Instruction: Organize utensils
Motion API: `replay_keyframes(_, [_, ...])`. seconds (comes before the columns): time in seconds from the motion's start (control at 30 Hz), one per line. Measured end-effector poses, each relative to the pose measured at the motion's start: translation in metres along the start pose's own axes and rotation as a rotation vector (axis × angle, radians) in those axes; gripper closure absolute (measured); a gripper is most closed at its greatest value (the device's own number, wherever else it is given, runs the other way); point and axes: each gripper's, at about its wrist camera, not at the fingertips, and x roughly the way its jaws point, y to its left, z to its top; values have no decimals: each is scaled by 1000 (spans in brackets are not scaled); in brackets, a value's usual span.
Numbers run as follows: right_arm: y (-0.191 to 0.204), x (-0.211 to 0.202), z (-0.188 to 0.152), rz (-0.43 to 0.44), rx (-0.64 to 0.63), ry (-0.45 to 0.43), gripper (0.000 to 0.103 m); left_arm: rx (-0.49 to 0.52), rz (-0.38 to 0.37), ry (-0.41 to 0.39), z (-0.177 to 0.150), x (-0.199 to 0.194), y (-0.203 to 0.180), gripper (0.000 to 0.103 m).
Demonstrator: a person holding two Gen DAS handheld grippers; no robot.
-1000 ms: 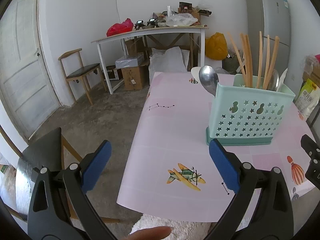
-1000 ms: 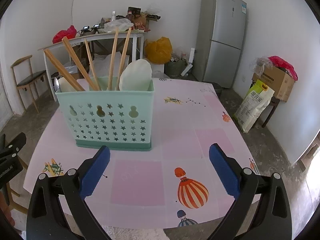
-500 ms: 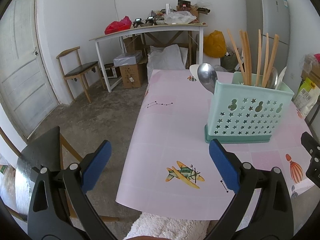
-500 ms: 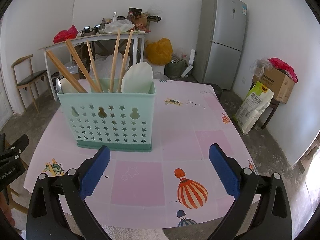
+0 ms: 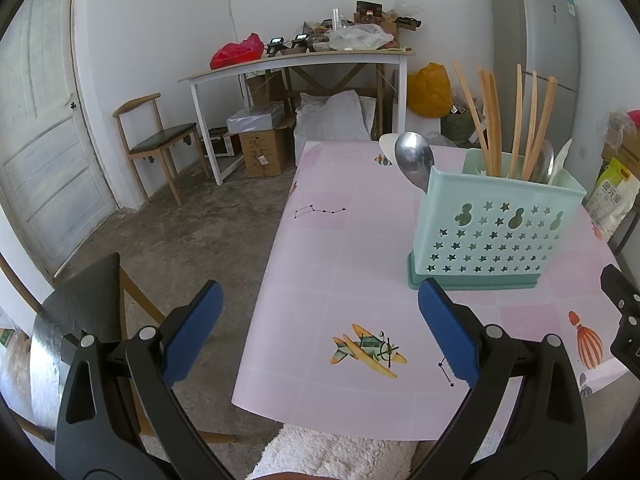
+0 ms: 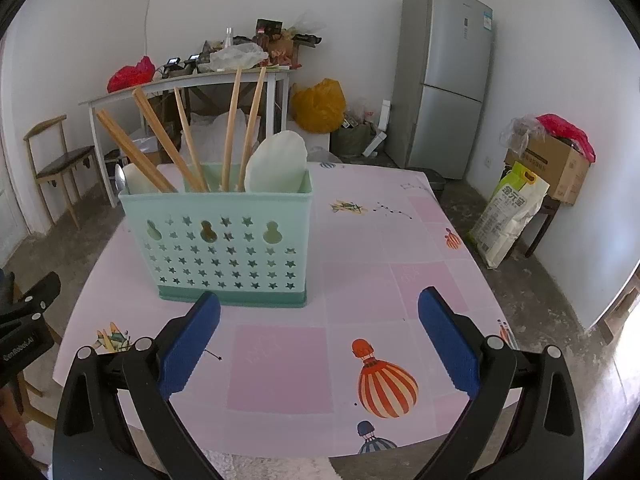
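A mint-green perforated plastic utensil caddy (image 6: 228, 240), bristling with wooden chopsticks (image 6: 232, 128) and a white spoon (image 6: 276, 162), is the only obstacle on the pink patterned table (image 6: 360, 280); the near edge, right side and far corners lie bare.

Two black handheld grippers showing blue pads and silver screws

The left gripper (image 5: 318, 334) is showing two black plastic arms with triangular cut-outs, each ending in a long blue ribbed pad (image 5: 448, 334), with round silver screw heads sitting at the joints. The right gripper (image 6: 318, 336) is showing the same build: black arms, blue pads (image 6: 190, 344), silver screws. At the left edge of the right wrist view, a black part of the other gripper is carrying small white lettering, too small to read surely.
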Motion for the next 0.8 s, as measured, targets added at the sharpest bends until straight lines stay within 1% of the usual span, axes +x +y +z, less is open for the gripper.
replay_keyframes(0.37, [-2, 1, 0, 9, 2, 1, 7, 9, -5, 6, 2, -2, -8, 9])
replay_keyframes(0.8, [-2, 3, -4, 8, 8, 7, 7, 13, -5, 6, 1, -3, -4, 9])
